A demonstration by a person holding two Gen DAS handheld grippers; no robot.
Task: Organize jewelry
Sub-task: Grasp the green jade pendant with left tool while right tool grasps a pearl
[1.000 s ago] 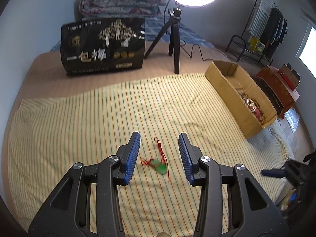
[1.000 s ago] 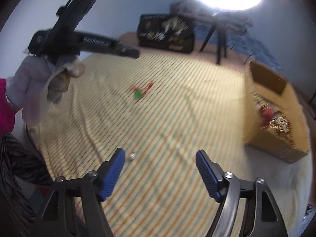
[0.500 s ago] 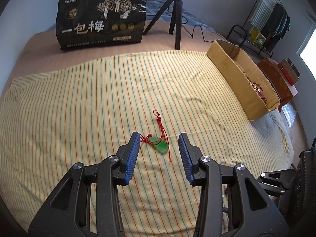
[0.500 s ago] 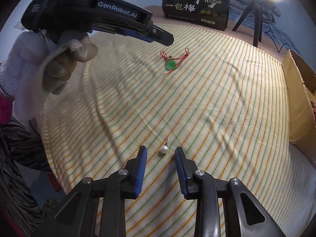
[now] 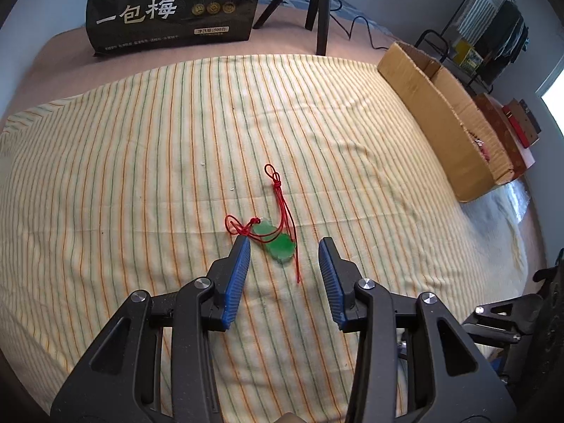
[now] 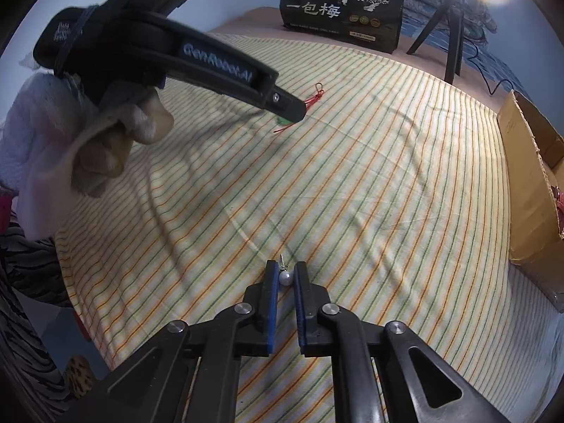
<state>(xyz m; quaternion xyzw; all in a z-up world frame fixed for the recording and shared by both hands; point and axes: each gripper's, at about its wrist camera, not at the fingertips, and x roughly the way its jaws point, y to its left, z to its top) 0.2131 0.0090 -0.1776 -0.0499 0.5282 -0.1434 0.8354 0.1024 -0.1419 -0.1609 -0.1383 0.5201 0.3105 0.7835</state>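
A green pendant (image 5: 277, 245) on a red cord (image 5: 282, 197) lies on the striped cloth (image 5: 141, 176). My left gripper (image 5: 284, 246) is open, its blue fingers on either side of the pendant, just above it. In the right wrist view a pearl earring (image 6: 286, 277) lies on the cloth between the blue fingers of my right gripper (image 6: 286, 270), which has closed to a narrow gap around it; the pads look to touch it. The left gripper (image 6: 282, 102) shows there too, hiding most of the pendant.
An open cardboard box (image 5: 444, 116) with jewelry in it stands along the cloth's right side, also in the right wrist view (image 6: 528, 162). A black printed bag (image 5: 172, 7) and a light tripod (image 5: 317, 3) stand at the back.
My left gripper has come down and forward over the green pendant. My right gripper has lowered onto the pearl earring and closed from wide open to a narrow gap around it.
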